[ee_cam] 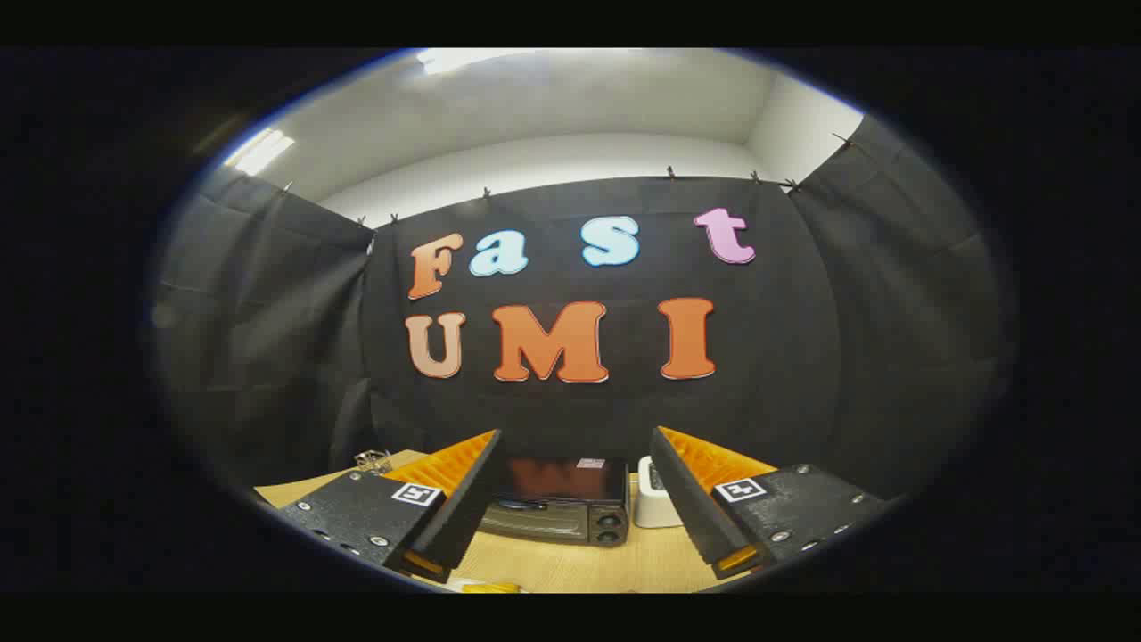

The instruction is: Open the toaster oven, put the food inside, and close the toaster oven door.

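A dark toaster oven (560, 499) stands on the wooden table (624, 562), beyond my fingers and framed between them. Its door looks shut, with two knobs at its right side. My gripper (575, 446) is open, held well above and short of the oven, with nothing between its fingers. A bit of something yellow (488, 588) lies on the table just below the left finger; most of it is hidden, so I cannot tell what it is.
A small white object (653, 499) stands right of the oven, partly behind the right finger. A small metal clip-like thing (374, 460) sits at the table's far left corner. Black cloth walls close the booth behind and at both sides.
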Demonstrator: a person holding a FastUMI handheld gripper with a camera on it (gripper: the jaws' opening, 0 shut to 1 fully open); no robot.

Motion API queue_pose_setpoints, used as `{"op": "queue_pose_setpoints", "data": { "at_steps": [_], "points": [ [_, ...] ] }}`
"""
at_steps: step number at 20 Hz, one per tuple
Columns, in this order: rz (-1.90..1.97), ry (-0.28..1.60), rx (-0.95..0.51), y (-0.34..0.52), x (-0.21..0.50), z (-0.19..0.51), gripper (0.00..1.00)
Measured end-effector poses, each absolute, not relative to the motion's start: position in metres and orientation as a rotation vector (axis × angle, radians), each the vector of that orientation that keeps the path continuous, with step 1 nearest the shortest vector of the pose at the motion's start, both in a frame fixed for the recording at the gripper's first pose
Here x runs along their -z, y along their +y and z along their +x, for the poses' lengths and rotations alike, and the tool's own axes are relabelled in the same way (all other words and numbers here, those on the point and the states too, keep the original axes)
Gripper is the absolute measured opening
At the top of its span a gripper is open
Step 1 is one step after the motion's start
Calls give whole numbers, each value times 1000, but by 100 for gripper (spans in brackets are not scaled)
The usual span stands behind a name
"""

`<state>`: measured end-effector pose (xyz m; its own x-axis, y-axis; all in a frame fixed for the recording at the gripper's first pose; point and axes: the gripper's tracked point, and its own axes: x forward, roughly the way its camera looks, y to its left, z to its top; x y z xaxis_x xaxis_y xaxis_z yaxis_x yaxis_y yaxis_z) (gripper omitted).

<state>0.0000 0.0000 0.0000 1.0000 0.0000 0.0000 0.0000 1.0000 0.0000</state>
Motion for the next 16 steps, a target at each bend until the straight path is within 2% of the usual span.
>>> {"op": "queue_pose_setpoints", "data": {
  "at_steps": [16],
  "points": [
    [16, 13, -5, 23, 22, 16, 96]
  ]
}}
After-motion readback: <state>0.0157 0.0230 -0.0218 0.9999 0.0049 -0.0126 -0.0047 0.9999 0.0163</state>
